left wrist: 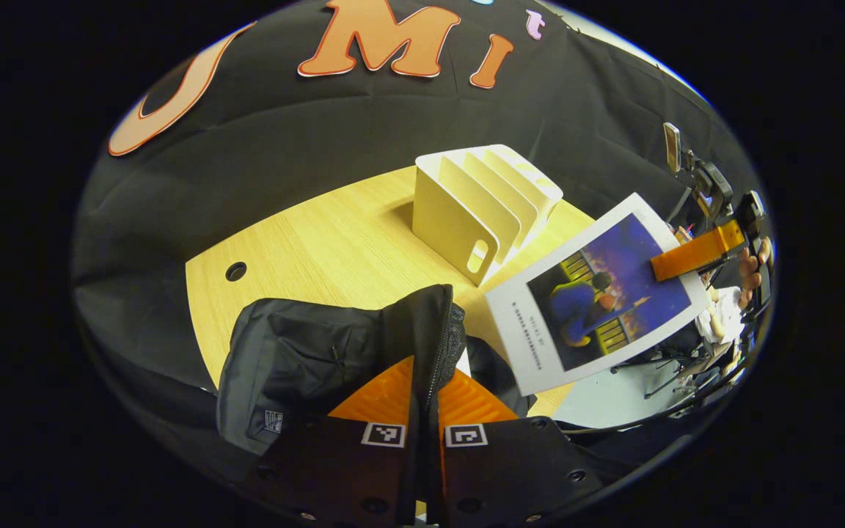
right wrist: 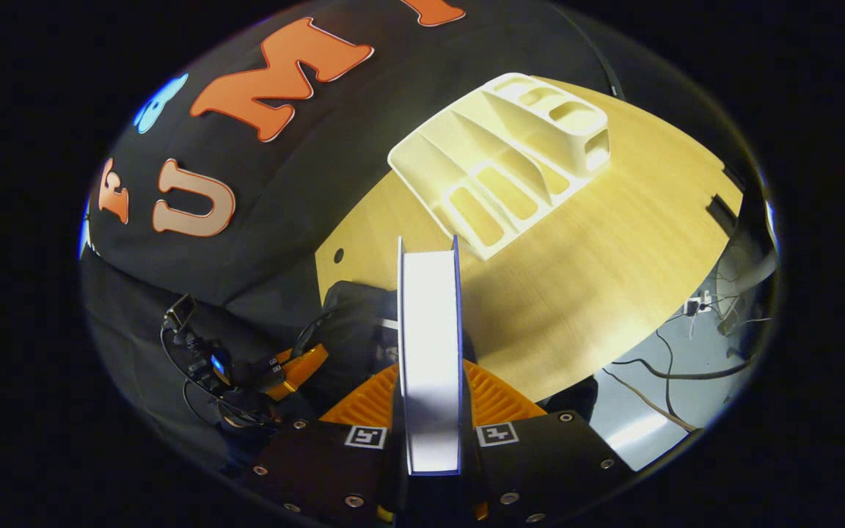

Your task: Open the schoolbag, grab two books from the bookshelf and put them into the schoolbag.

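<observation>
Black schoolbag (left wrist: 305,359) edge pinched in left gripper (left wrist: 422,411) fingers, right gripper (right wrist: 430,411) fingers clamping book (right wrist: 430,345) above wooden table (right wrist: 598,271).

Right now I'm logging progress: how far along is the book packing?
Done: the bag looks open, and the shelf holds no books. In hand: the left gripper pinches the bag's zipper edge, and the right gripper grips a book in the air beside the bag. Left: putting it in; whether another book is already inside cannot be told.
</observation>
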Demonstrator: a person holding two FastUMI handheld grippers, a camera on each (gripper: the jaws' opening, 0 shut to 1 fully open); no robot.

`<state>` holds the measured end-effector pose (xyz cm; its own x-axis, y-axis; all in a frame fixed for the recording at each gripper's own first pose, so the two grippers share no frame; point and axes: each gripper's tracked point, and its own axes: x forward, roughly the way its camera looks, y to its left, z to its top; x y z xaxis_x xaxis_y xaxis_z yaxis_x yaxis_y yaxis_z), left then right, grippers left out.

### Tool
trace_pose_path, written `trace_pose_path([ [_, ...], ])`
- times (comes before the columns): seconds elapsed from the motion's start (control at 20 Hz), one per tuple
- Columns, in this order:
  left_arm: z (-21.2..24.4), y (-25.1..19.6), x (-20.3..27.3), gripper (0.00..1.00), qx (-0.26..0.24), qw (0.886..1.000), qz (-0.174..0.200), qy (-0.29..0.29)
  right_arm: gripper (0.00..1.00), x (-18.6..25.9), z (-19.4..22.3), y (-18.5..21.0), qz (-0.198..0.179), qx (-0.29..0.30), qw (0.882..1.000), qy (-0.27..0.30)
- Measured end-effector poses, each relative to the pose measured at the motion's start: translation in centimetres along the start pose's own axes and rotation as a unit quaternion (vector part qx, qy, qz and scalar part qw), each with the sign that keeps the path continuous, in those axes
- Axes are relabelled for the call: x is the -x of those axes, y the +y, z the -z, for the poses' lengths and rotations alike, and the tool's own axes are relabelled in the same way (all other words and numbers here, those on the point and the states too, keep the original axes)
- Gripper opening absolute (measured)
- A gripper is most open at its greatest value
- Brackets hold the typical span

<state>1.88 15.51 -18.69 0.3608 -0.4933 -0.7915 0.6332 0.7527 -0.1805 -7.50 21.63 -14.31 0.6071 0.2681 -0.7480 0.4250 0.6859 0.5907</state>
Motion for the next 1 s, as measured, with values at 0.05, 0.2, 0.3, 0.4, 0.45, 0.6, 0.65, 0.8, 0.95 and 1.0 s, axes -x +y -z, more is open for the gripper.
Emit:
trace_pose_path([
  [0.05,-0.2,0.1,0.0,0.06,0.001,1.0,-0.001,-0.002,0.3,-0.8,0.6,0.5,-0.016,-0.001,1.0,0.002],
  [0.2,-0.7,0.3,0.1,0.06,0.005,1.0,-0.003,-0.011,0.3,-4.1,1.7,2.1,-0.056,-0.009,0.998,0.002],
  [0.3,-0.9,0.1,0.1,0.06,0.011,1.0,-0.004,-0.014,0.3,-6.1,2.9,2.7,-0.075,-0.02,0.997,0.014],
  [0.4,-1.1,0.2,0.2,0.06,0.008,1.0,-0.005,-0.017,0.3,-7.8,3.4,3.3,-0.093,-0.024,0.995,0.013],
  [0.45,-1.3,0.2,0.3,0.06,0.007,1.0,-0.005,-0.02,0.3,-8.8,3.5,3.7,-0.104,-0.028,0.994,0.01],
  [0.6,-1.8,-0.3,0.6,0.06,0.007,1.0,0.0,-0.023,0.3,-11.4,4.6,4.4,-0.128,-0.047,0.991,0.009],
  [0.65,-1.7,-0.8,0.7,0.06,0.01,1.0,0.006,-0.021,0.3,-12.3,4.5,4.6,-0.139,-0.058,0.988,0.009],
  [0.8,-2.4,-1.7,0.5,0.06,0.001,1.0,0.01,-0.022,0.3,-15.3,5.1,4.9,-0.178,-0.106,0.978,0.009],
  [0.95,-2.8,-2.7,0.4,0.06,-0.006,1.0,0.02,-0.02,0.3,-17.4,6.4,5.7,-0.198,-0.126,0.972,0.014],
  [1.0,-3.0,-3.0,0.4,0.05,-0.009,1.0,0.021,-0.019,0.3,-17.9,6.7,6.0,-0.202,-0.126,0.971,0.014],
])
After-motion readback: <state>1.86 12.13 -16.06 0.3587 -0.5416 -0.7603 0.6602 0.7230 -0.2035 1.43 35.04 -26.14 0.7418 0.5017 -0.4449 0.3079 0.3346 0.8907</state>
